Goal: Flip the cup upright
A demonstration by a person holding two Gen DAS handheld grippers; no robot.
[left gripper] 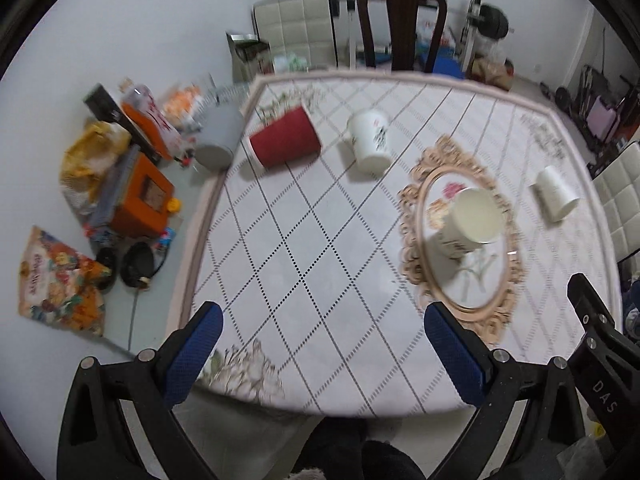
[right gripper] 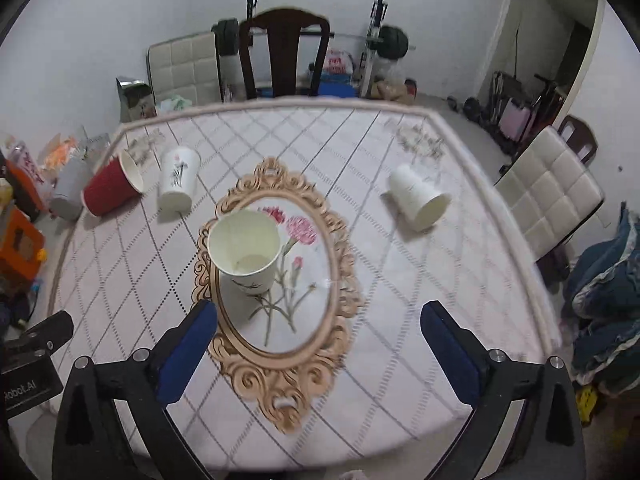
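A white paper cup (right gripper: 246,254) stands upright, mouth up, on the oval floral tray (right gripper: 296,344); it also shows in the left wrist view (left gripper: 472,220). A red cup (left gripper: 285,141) (right gripper: 112,190) lies on its side at the far left. A white flower-print cup (left gripper: 371,140) (right gripper: 178,184) stands mouth down beside it. A plain white cup (left gripper: 554,195) (right gripper: 418,196) lies on its side at the right. My left gripper (left gripper: 324,354) and right gripper (right gripper: 318,354) are open and empty above the table's near edge.
The table (left gripper: 320,240) has a white diamond-pattern cloth. A dark wooden chair (right gripper: 286,52) stands at the far side and a padded white chair (right gripper: 548,196) at the right. Boxes and bags (left gripper: 132,184) clutter the floor at the left, next to a grey bin (left gripper: 220,136).
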